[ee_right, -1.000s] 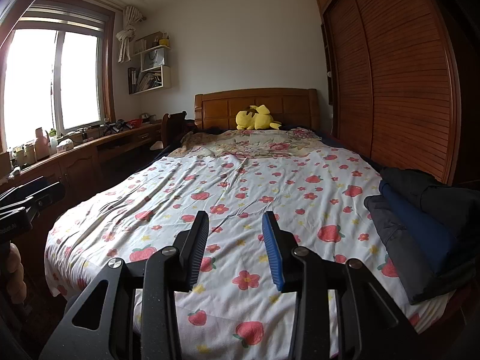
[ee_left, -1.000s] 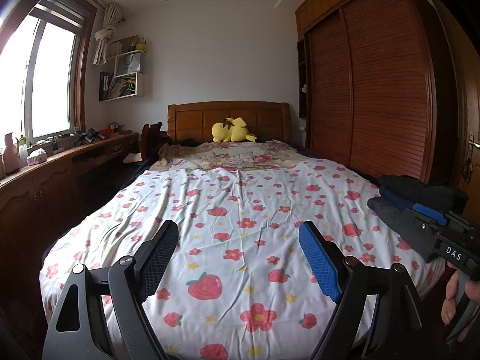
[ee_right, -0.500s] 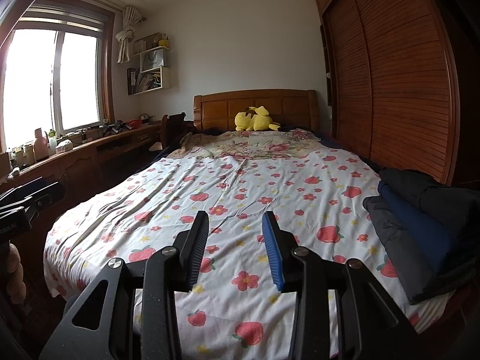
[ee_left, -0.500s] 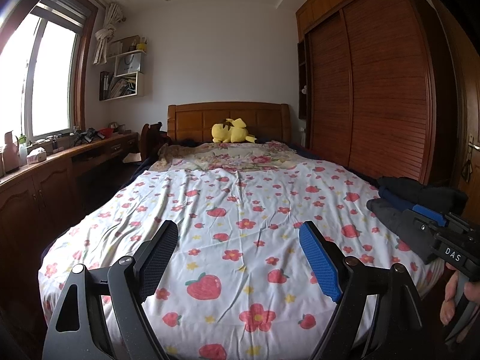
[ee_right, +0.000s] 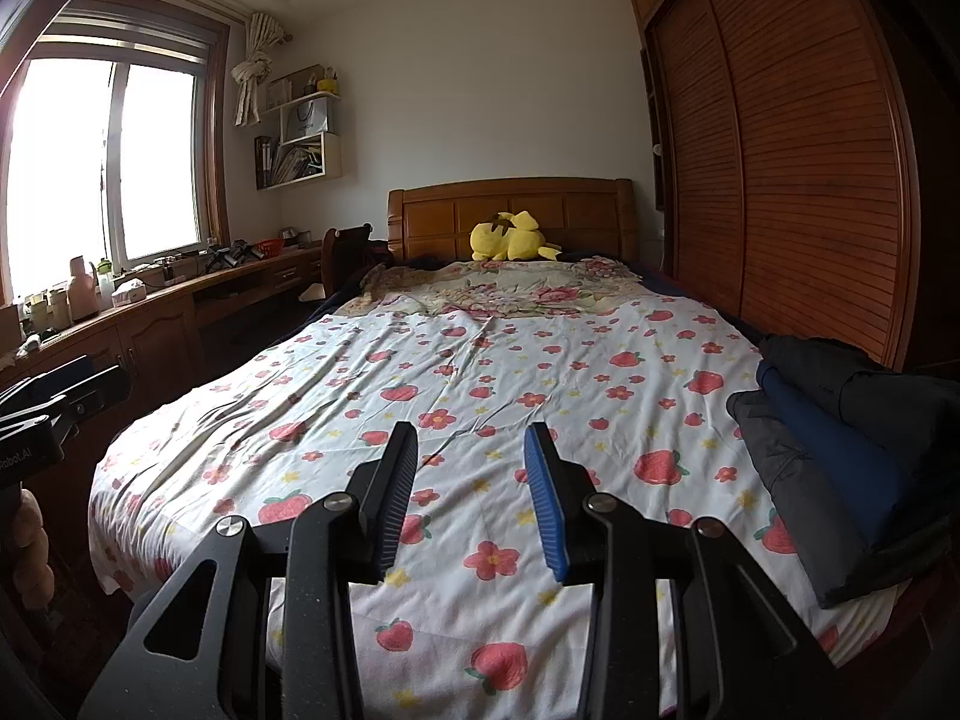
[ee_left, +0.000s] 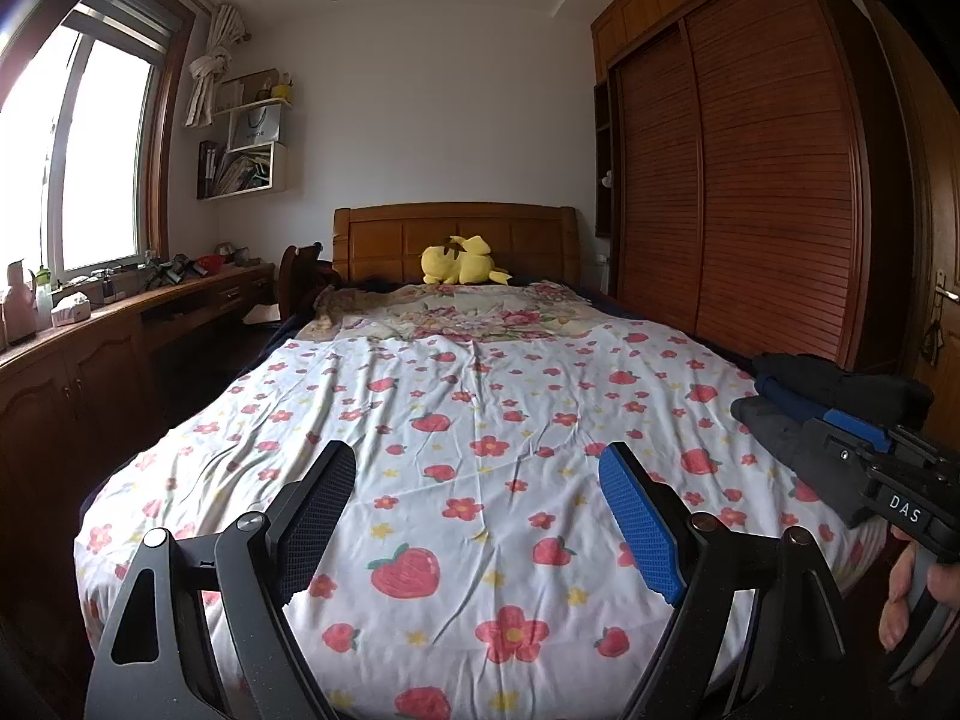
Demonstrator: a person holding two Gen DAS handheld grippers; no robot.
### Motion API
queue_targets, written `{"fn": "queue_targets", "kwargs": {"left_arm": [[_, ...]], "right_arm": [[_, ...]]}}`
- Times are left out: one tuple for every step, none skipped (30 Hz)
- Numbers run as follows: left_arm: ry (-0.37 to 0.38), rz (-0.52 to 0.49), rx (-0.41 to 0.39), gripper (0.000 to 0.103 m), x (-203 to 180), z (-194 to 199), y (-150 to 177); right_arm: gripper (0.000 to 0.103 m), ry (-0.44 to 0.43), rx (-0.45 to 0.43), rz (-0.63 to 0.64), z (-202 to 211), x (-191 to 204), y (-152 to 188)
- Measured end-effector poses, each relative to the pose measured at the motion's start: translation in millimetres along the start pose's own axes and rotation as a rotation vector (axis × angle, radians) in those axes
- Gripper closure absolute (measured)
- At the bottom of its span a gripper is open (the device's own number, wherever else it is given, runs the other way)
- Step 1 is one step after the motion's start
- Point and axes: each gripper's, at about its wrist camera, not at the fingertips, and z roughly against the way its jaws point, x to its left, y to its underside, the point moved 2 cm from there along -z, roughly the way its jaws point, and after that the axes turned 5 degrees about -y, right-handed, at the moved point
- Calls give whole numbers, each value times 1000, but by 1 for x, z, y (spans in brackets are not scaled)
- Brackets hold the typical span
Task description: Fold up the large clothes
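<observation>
Left wrist view: left gripper [ee_left: 477, 489] hovers over the bed [ee_left: 480, 420] w/ fingers wide apart, nothing held; the clothes [ee_left: 828, 408] sit piled at the bed's right edge, right gripper [ee_left: 888, 480] in front of them. Right wrist view: right gripper [ee_right: 471, 468] has fingers apart, empty, w/ the clothes [ee_right: 840, 450] off to its right (dark layers, stacked). Risk: pinching several layers at once would drag the whole pile, poss. off the edge.

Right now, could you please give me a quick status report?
Left gripper open, right gripper open, both empty. Dark clothes piled on bed's right edge, untouched. Nothing in the way.
</observation>
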Motion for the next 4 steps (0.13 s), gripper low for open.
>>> {"fn": "queue_targets", "kwargs": {"left_arm": [[0,-1,0,18,0,0,0],[0,0,0,18,0,0,0],[0,0,0,18,0,0,0],[0,1,1,18,0,0,0]], "right_arm": [[65,-1,0,-1,0,0,0],[65,-2,1,-1,0,0,0],[65,0,1,-1,0,0,0],[65,-1,0,-1,0,0,0]]}}
